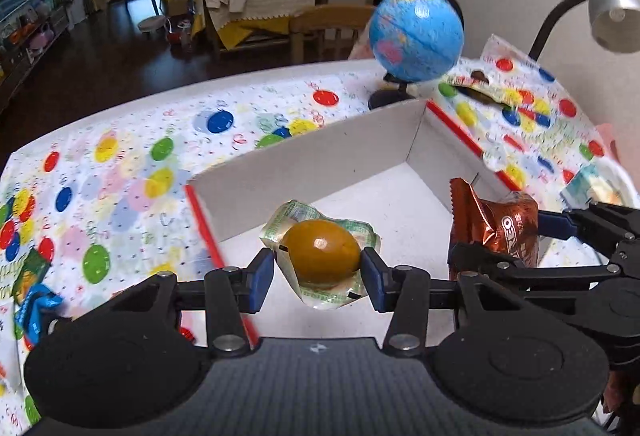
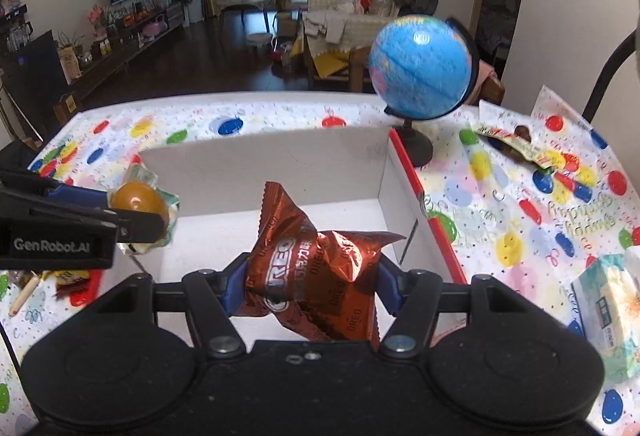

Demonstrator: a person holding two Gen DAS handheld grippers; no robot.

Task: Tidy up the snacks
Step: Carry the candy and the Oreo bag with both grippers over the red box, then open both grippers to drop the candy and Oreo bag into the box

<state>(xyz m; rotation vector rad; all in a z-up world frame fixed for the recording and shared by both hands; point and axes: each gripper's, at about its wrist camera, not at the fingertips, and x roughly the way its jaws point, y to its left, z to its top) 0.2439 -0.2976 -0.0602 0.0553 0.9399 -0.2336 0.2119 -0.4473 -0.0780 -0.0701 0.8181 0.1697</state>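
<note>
Blue-padded fingers of the left gripper (image 1: 318, 268) are clamped on a wrapped egg (image 1: 322, 251), tilted down over the white box (image 1: 320, 164); beside it, an Oreo pack (image 2: 316, 272) is held by the right gripper (image 2: 310, 286).

A brown egg in clear wrap (image 1: 322, 256) hung above the white box (image 1: 312, 172) near its left wall; a crumpled copper Oreo packet (image 2: 316, 276) hung beside it, toward the right wall.

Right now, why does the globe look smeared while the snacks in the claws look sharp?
Left wrist view: globe motion-blurred, egg snack crisp with a glare spot. Right wrist view: globe smeared too, Oreo pack sharp and foil-shiny. Both views: fisheye bends the table edge.
</note>
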